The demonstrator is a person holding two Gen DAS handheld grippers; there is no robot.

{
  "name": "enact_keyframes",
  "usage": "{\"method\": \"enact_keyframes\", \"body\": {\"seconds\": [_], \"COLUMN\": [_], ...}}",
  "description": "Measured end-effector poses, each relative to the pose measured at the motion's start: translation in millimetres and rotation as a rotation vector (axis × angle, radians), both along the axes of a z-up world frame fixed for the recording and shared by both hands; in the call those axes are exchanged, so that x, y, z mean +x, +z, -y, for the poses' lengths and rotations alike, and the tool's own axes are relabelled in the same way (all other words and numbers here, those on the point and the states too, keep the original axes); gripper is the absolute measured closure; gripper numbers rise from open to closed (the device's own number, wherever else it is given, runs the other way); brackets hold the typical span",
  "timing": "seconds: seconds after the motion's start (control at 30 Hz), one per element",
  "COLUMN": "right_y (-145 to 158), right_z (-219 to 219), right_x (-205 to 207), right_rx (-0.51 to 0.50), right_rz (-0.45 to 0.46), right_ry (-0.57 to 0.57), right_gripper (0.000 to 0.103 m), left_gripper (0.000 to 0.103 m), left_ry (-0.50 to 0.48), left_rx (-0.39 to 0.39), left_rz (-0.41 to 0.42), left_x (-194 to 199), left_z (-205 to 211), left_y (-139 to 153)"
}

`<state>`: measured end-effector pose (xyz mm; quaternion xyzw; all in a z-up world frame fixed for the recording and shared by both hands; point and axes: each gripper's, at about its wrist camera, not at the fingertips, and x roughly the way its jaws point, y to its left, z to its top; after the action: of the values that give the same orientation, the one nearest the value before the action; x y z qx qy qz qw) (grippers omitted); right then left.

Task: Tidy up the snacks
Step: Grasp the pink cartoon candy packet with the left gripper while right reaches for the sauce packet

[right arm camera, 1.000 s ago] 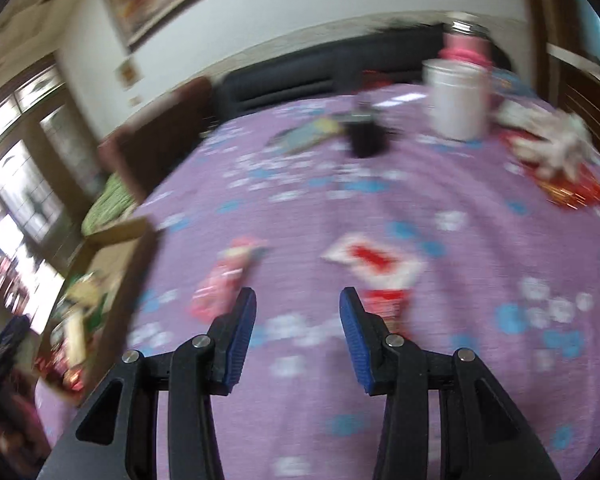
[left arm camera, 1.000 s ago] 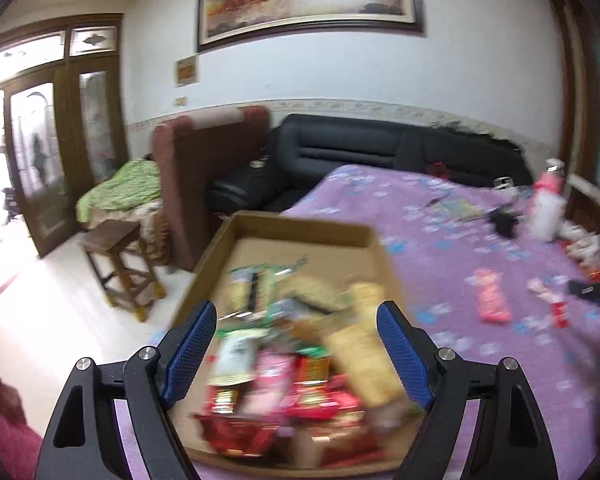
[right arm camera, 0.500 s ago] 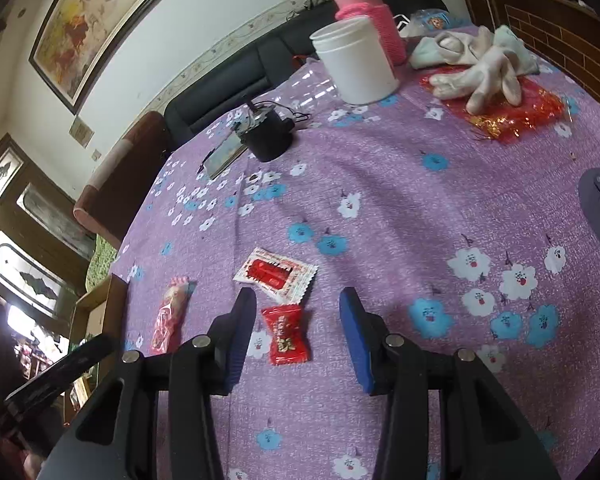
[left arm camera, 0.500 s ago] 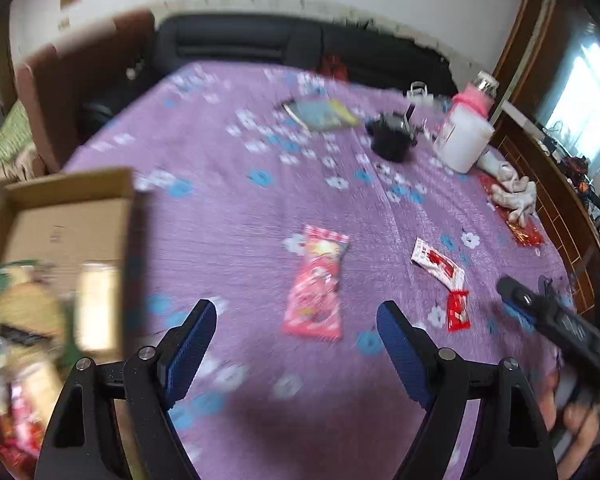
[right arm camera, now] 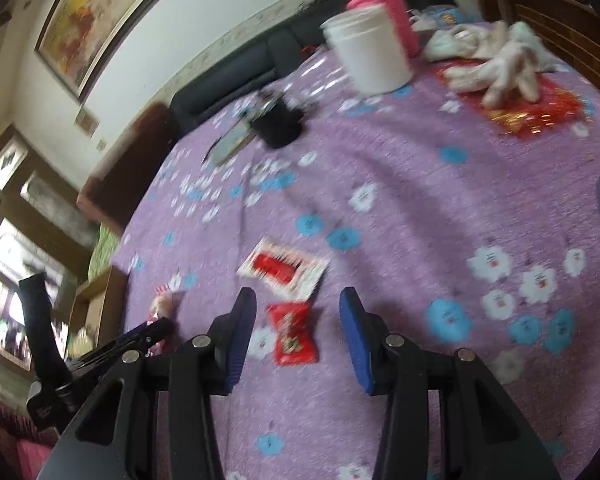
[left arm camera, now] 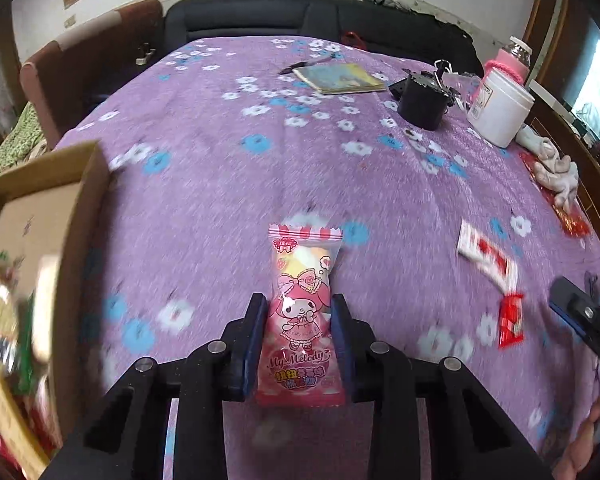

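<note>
A pink My Melody snack packet (left arm camera: 302, 280) lies on the purple flowered tablecloth (left arm camera: 228, 184). My left gripper (left arm camera: 298, 316) is closing its jaws, and both blue pads press the packet's sides. To the left stands a cardboard box (left arm camera: 80, 208) with several snacks in it. A small red candy (right arm camera: 294, 336) lies between the fingers of my right gripper (right arm camera: 296, 298), which stands open above it without touching. Just beyond the candy is a white and red sachet (right arm camera: 282, 268). In the right wrist view the left gripper's finger (right arm camera: 148, 332) shows at the left beside the pink packet (right arm camera: 162, 304).
At the far right of the table stand a white jar (left arm camera: 500, 112), a pink bottle (left arm camera: 508, 62) and a black device (left arm camera: 422, 102). A booklet (left arm camera: 340, 79) lies behind them. White gloves (left arm camera: 556, 164) rest on red paper by the right edge. A dark sofa runs behind the table.
My left gripper swung from above the box to the pink packet, came down over it and closed on its sides. The right gripper came nearer to the red candy.
</note>
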<state>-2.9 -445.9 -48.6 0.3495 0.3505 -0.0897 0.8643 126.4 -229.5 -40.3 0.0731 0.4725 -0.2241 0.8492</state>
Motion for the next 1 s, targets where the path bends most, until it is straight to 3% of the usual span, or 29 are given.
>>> {"method": "enact_keyframes", "body": {"seconds": [0.17, 0.2, 0.23, 0.3, 0.4, 0.5, 0.63, 0.83, 1.0], "right_y": [-4, -7, -11, -9, 10, 23, 22, 18, 17], "right_z": [-43, -49, -55, -58, -68, -84, -83, -66, -62], "right_x": [19, 21, 25, 22, 13, 9, 8, 7, 8], "right_rx": [-0.206, -0.237, -0.267, -0.285, -0.277, -0.319, -0.296, -0.216, -0.210], "right_rz": [-0.139, -0.164, -0.196, -0.180, -0.031, 0.038, 0.041, 0.032, 0.041], "right_ry": [0.077, 0.086, 0.094, 0.085, 0.129, 0.153, 0.165, 0.140, 0.131], "right_gripper": [0.066, 0.088, 0.099, 0.101, 0.102, 0.102, 0.102, 0.102, 0.102], "left_gripper": [0.069, 0.069, 0.069, 0.070, 0.070, 0.069, 0.069, 0.069, 0.069], "left_ry": [0.025, 0.024, 0.023, 0.021, 0.013, 0.005, -0.008, -0.025, -0.019], "left_rx": [-0.003, -0.005, -0.018, -0.018, -0.047, -0.062, -0.055, -0.057, -0.062], "left_rz": [0.050, 0.049, 0.048, 0.055, 0.058, 0.107, 0.146, 0.148, 0.129], "left_x": [-12, -10, -8, -6, -8, -13, -18, -20, -16], "left_z": [-25, -26, -28, -29, -30, -30, -27, -24, -26], "left_y": [-1, -3, -4, -4, -1, 9, 15, 15, 13]}}
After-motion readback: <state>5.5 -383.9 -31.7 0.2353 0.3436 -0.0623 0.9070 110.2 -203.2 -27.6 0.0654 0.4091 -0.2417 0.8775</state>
